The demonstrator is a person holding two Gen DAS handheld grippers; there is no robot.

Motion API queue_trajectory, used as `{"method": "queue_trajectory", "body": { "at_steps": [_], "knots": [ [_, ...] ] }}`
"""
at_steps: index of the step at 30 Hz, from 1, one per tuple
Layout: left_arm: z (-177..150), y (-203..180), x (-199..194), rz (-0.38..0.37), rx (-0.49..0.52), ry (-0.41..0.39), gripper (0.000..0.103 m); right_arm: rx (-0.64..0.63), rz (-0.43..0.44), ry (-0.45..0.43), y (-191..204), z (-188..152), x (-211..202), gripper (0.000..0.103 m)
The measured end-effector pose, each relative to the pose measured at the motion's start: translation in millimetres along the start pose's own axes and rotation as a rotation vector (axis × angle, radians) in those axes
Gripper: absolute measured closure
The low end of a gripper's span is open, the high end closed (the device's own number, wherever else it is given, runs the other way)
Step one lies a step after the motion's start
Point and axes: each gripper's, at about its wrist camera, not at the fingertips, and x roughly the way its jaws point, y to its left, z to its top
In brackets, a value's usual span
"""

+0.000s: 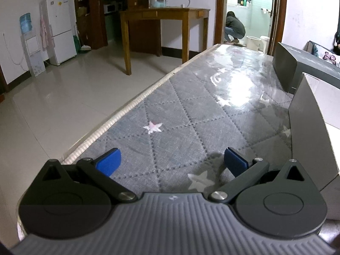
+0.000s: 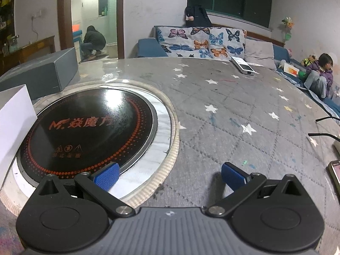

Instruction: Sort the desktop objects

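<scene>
Your left tongs [image 1: 172,160] stand wide open with nothing between the blue pads [image 1: 109,161], hovering low over the grey quilted cover [image 1: 170,97] near the bench's left edge [image 1: 119,114]. Your right tongs [image 2: 169,175] are just as wide and just as empty, with the left pad over the pale ring around the round cooktop [image 2: 89,125] and the right pad over the cover.

Outward from the left tongs, a grey-and-white box [image 1: 312,131] stands just beside them on the right, and a longer dark grey box [image 1: 297,63] lies beyond it toward the far edge. From the right tongs, the same dark box shows at the far left, and a white box [image 2: 14,114] sits at the cooktop's left. A white flat device [image 2: 243,66] lies well apart near the far edge, resting on a sheet of paper. At the right edge you have a phone [image 2: 335,176] and two dark cables [image 2: 327,135]; only parts of them show.

The things to sort look to be those at the far and right edges, so you have a long reach ahead. The clear film over the cover is glossy, so a flat device may skid away rather than lift when the pads close. The phone sits right at the edge, where a nudge could send it off. Sweeping right may snag the cables. Keep the left pad off the glass cooktop as you move.
</scene>
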Motion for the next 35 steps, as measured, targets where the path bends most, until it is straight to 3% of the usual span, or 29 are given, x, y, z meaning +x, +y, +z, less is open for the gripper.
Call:
{"method": "queue_trajectory", "body": {
  "at_steps": [5, 16, 35],
  "knots": [
    [-4, -23, 1, 0.002, 0.002, -0.002, 0.0, -0.002, -0.002, 0.0, 1, 0, -1, 0.0],
    [-2, 2, -11, -0.003, -0.004, 0.0, 0.0, -0.003, -0.002, -0.001, 1, 0, 0, 0.0],
    [-6, -5, -23, -0.004, -0.006, -0.001, 0.0, -0.004, -0.003, -0.001, 0, 1, 0, 0.0]
  ]
}}
